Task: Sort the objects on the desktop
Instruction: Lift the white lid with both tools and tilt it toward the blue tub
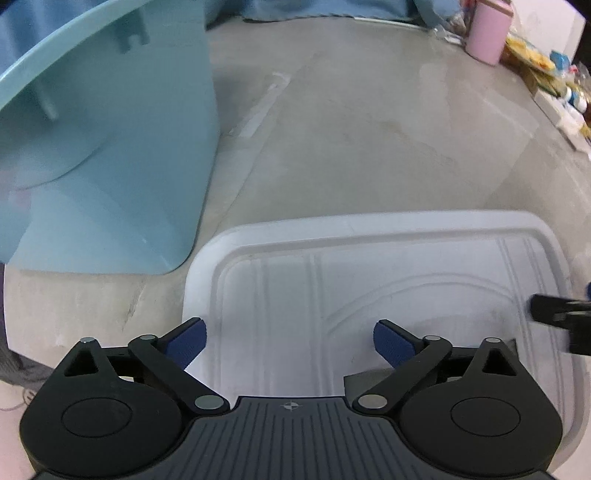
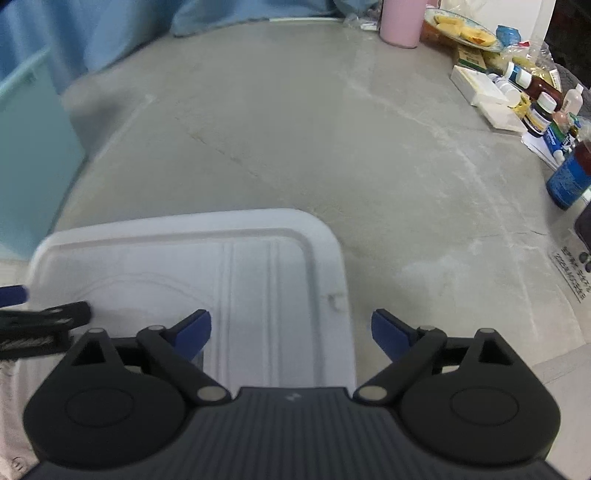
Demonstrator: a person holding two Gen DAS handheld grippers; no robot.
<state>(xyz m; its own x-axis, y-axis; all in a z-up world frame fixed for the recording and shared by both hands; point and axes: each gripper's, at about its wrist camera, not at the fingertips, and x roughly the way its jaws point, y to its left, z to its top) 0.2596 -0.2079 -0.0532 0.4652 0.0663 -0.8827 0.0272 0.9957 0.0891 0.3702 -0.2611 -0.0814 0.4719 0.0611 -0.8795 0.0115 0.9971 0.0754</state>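
The left hand-held gripper (image 1: 290, 343) hung spread and empty over the white tray (image 1: 369, 227) on the grey bench (image 1: 369, 129). The right hand-held gripper (image 2: 291, 336), also spread and empty, straddled the tray's 3 o'clock edge. Bottles (image 2: 543, 107) crowded the bench at 2 o'clock; a blue bin (image 1: 110, 147) stood at 10 o'clock.

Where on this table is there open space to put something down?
The grey tabletop is bare between the white lid, the blue bin and the pink cup. The lid's top is bare too. It is crowded along the far right edge: bottles, boxes and food.
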